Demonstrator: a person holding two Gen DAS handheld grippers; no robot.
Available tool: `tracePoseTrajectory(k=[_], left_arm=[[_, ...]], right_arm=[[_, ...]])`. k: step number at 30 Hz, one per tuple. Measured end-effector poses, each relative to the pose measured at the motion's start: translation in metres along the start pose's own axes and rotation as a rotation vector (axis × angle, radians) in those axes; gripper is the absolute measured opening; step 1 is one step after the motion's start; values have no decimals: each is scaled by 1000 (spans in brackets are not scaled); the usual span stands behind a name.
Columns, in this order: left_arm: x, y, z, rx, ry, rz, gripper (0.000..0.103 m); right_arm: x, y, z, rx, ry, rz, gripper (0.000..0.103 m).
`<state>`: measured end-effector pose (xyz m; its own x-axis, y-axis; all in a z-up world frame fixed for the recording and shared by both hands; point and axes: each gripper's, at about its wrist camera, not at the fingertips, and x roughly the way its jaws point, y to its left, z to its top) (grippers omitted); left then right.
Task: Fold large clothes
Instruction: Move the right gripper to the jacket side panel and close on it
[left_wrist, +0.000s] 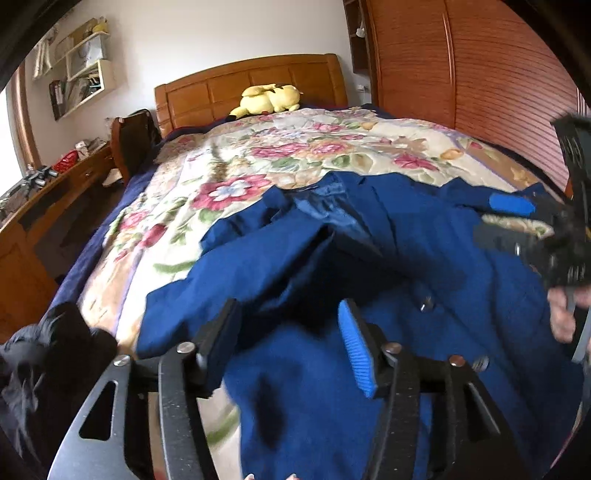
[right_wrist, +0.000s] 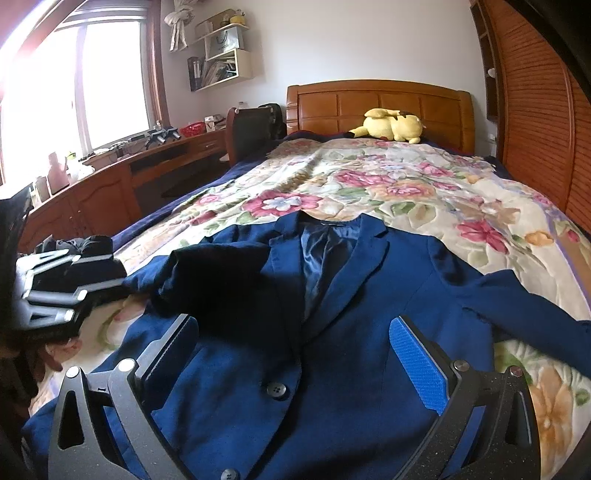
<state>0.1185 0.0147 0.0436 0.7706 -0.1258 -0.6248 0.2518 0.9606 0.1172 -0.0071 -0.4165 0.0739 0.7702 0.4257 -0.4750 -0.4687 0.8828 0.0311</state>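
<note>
A dark blue blazer lies face up on the floral bedspread, collar toward the headboard. One sleeve is folded across the chest; the other sleeve trails to the right. My right gripper hovers open over the buttoned front, nothing between its fingers. My left gripper is open above the blazer near its left side, and its pads grip no cloth. The left wrist view shows the right gripper at the right edge, held by a hand. The left gripper shows at the left edge of the right wrist view.
A yellow plush toy lies by the wooden headboard. A slatted wardrobe runs along the right of the bed. A desk and chair stand on the left. Dark clothes are piled at the bed's near left corner.
</note>
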Motion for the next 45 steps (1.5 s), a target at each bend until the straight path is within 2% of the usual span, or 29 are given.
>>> tracePoseTrajectory(k=[1,7,11,14,18,22,30,39,45], left_arm=[[-4,3,-5,-4,-7,7,67],[-22,28,-32,-62,-61,3,76],[-32,45,-49,-113,-97,-5,77],[-35,51,-56,-87,-101,33,78],[-42,64,-65,-103,-120,34,78],[-50,78,-68,-119,-143,80,78],[-62,114,-71,-209,-175,84,78],[-67,136,-74,-255,-199,94,78],[-65,137,-73,-261,-203,101,78]], right_arm=[[1,1,0,-3,1,6,103],[-1,15,0,-52,3,19,98],[0,27,-3,-70,11,19,86],[5,41,2,-86,7,26,82],[21,68,20,-162,21,42,81],[46,94,46,-225,39,79,80],[117,134,75,-294,148,147,74],[183,141,51,-385,331,115,74],[201,142,39,-397,384,92,74]])
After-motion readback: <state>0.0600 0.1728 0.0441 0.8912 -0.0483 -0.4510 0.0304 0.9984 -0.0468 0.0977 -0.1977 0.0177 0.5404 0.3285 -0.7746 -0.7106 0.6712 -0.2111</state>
